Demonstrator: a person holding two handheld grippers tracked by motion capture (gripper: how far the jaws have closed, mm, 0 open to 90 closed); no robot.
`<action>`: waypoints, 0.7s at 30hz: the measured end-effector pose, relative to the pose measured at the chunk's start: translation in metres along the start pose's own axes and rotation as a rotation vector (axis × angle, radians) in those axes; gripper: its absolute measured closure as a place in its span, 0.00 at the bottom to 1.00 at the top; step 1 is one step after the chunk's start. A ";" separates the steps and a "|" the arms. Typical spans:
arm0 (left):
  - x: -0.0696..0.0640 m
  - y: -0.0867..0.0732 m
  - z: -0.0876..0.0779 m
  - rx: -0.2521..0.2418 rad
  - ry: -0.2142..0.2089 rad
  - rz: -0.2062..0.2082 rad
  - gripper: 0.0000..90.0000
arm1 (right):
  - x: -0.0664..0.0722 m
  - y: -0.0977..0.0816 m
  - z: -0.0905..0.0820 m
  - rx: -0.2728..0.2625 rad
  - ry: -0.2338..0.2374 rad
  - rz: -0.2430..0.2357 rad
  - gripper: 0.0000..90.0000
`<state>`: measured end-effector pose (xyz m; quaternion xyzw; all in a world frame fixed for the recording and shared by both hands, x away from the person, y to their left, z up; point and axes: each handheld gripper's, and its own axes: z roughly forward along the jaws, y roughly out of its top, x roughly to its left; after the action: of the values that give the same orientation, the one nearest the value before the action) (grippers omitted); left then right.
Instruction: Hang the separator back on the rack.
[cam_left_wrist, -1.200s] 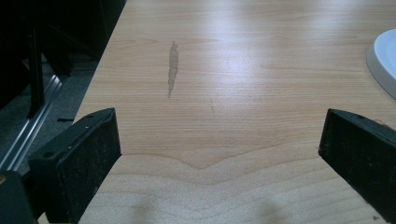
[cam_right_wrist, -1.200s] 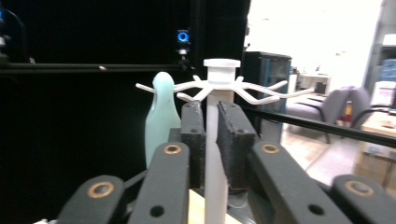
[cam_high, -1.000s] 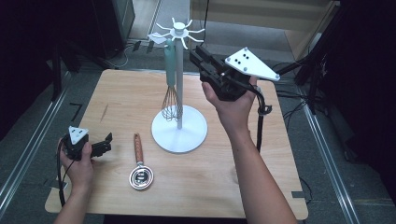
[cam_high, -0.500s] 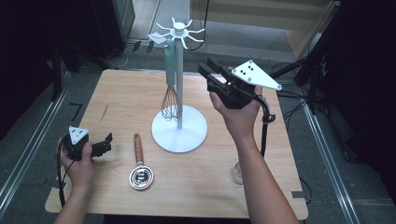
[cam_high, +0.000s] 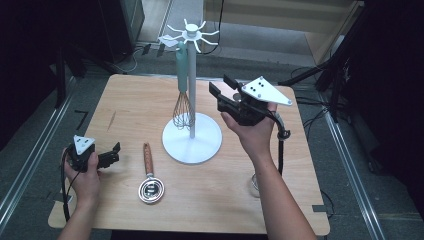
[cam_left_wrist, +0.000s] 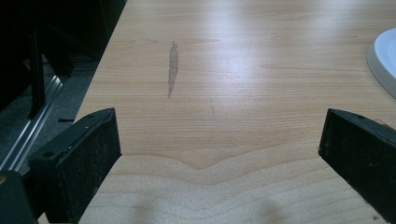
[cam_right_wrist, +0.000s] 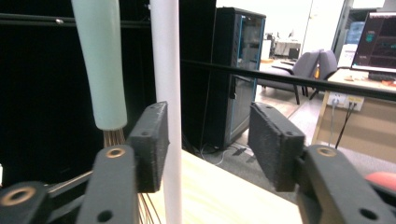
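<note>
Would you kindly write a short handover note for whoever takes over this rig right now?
Right tool: jaws have just been opening, nothing between them, held off the table beside the white stand's pole.
Left tool: open, empty, low over the table's left side.
Whisk: already hanging from a hook at the stand's top, mint handle up, wires just above the base.
Strainer: lying flat on the table between the left tool and the stand's base, untouched.
Left to do, probably: pick up the strainer and hang it on a free hook.
</note>
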<state>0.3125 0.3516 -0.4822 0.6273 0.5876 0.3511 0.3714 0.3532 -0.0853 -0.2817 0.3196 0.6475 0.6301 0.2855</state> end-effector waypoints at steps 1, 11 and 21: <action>0.000 0.000 0.000 -0.001 0.001 0.000 0.00 | 0.000 -0.002 0.001 0.002 -0.003 0.000 0.53; 0.000 0.000 0.000 0.000 0.000 0.000 0.00 | -0.003 -0.021 0.001 0.047 -0.026 0.012 0.42; 0.000 0.000 0.000 -0.001 0.001 0.000 0.00 | -0.013 -0.043 -0.006 0.082 -0.062 0.032 0.42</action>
<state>0.3122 0.3515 -0.4821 0.6270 0.5875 0.3517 0.3716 0.3547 -0.0994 -0.3252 0.3609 0.6585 0.5972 0.2819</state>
